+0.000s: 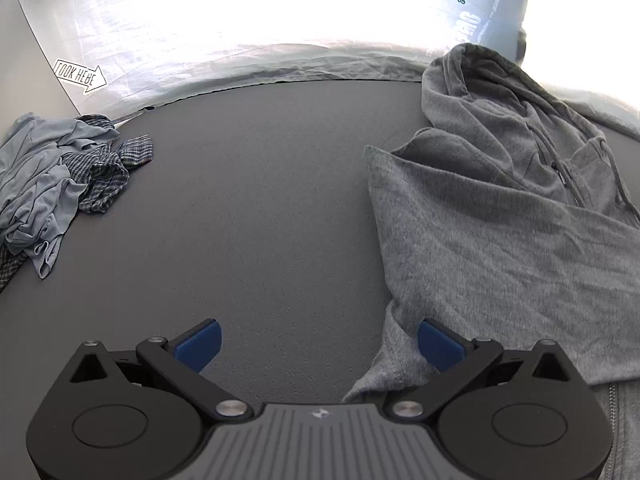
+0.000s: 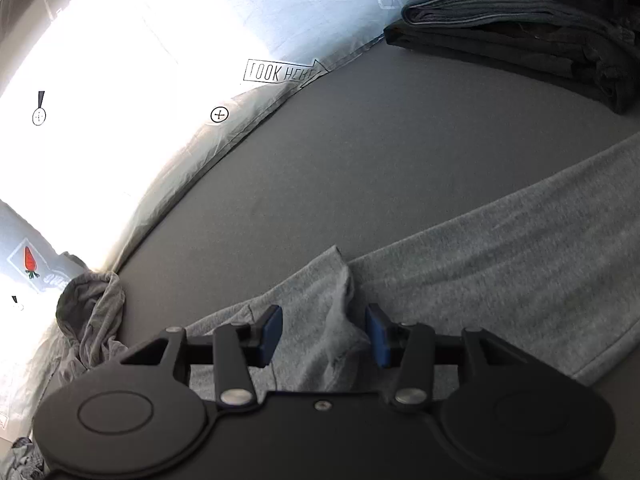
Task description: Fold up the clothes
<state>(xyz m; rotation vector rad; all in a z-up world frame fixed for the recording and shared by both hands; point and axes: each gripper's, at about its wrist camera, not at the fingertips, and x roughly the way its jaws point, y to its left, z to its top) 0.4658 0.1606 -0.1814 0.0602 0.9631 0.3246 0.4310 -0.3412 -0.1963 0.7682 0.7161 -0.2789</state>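
A grey zip-front hooded sweatshirt [image 1: 500, 208] lies spread on the dark grey table surface [image 1: 260, 200], its hood at the far edge. The left gripper [image 1: 318, 340] hangs at the garment's near hem, jaws wide apart, nothing between them. The right gripper [image 2: 324, 334] has jaws apart with a raised fold of the grey fabric between, unpressed. A crumpled pale-blue and checked clothes heap [image 1: 52, 184] sits at the far left; folded dark garments [image 2: 520, 32] are stacked at the far right.
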